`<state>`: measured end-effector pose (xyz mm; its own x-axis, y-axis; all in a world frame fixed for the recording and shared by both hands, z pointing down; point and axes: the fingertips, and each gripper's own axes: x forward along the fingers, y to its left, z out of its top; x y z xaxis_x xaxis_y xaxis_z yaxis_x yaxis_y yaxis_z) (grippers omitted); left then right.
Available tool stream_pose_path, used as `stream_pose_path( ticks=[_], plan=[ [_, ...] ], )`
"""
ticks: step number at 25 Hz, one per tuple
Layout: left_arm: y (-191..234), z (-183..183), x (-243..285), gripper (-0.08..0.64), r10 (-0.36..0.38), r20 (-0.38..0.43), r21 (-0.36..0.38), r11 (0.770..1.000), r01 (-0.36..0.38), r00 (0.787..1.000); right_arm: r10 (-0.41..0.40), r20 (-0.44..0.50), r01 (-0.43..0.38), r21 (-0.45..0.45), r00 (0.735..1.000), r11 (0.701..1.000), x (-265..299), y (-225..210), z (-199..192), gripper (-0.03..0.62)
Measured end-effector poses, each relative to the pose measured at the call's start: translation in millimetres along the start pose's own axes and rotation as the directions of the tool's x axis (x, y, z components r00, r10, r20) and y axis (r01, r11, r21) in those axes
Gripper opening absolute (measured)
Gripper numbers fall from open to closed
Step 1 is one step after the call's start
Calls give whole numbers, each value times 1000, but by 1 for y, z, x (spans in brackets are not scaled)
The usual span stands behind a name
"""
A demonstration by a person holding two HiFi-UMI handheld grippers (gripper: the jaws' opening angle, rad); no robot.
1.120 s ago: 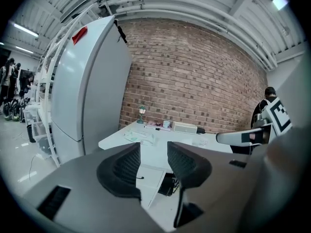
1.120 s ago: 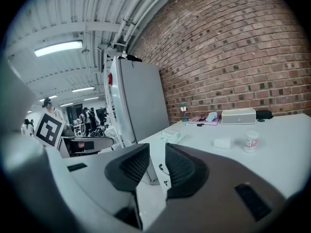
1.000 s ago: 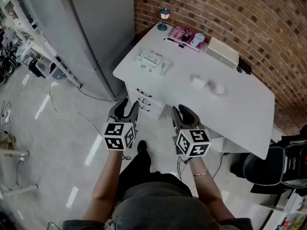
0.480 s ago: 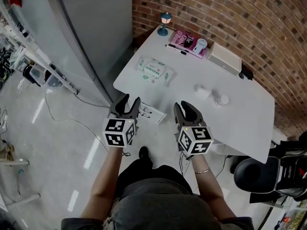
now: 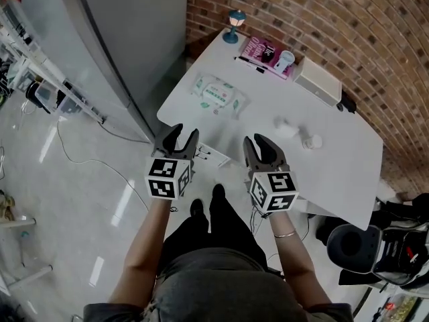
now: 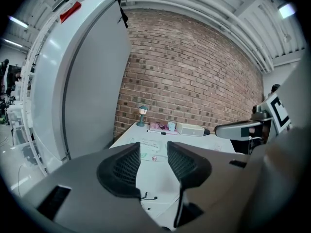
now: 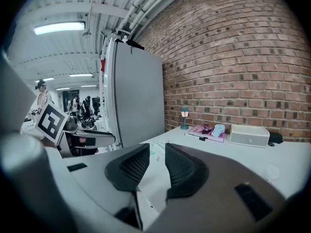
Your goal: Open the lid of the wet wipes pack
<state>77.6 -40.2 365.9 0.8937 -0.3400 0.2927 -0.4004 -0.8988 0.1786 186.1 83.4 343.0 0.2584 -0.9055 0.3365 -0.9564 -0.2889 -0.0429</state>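
Left gripper: we hold it (image 5: 182, 135) in our left hand at the near edge of the white table (image 5: 348, 173), pointed slightly down toward the tabletop.
Left jaws: we see them standing wide apart. Nothing is between the pads, and only tabletop shows through the gap.
Right gripper: we hold it (image 5: 260, 141) in our right hand beside the left one and level with it, at the same table edge.
Right jaws: we see these apart too, with a somewhat narrower gap than the left pair and nothing between them.
Marker cubes: each gripper carries one at its rear, just ahead of our wrist.
Wet wipes pack: it (image 5: 216, 94) lies flat on the left part of the table, near the edge beside the grey cabinet (image 5: 134, 19). It is well ahead of both grippers and touched by neither. It is white with green print, and it is too small here for us to tell how its lid stands.
Far end of the table: a small blue lamp (image 5: 234, 25) stands at the corner against the brick wall (image 5: 322, 12). Next to it we see a pink book (image 5: 261, 47) with a pale blue cup (image 5: 286, 59) on it, a black pen (image 5: 249, 61) just beside the book, and then a white box (image 5: 319, 81).
Middle of the table: two small white things (image 5: 287, 129) lie close together to the right of the pack. We cannot tell what they are.
Under the table: white drawers (image 5: 213, 155) show between our grippers.
Around us: a black office chair (image 5: 365, 247) stands at the right, and a thin cable (image 5: 87, 159) trails over the glossy floor (image 5: 40, 233).
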Motion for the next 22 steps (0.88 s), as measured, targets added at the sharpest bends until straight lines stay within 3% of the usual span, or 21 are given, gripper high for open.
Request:
stream_pose_path(
  ticks=[10,22],
  plan=[
    [19,6,23,164,52,-10,-25,998,-53,999,68,3,-68,-73,998,995,46,-12,25,104],
    [40,4,56,164,102,-29,-48,993,-104,994,177,-60,-185,-161,982,970,107,-18,38,100]
  ],
)
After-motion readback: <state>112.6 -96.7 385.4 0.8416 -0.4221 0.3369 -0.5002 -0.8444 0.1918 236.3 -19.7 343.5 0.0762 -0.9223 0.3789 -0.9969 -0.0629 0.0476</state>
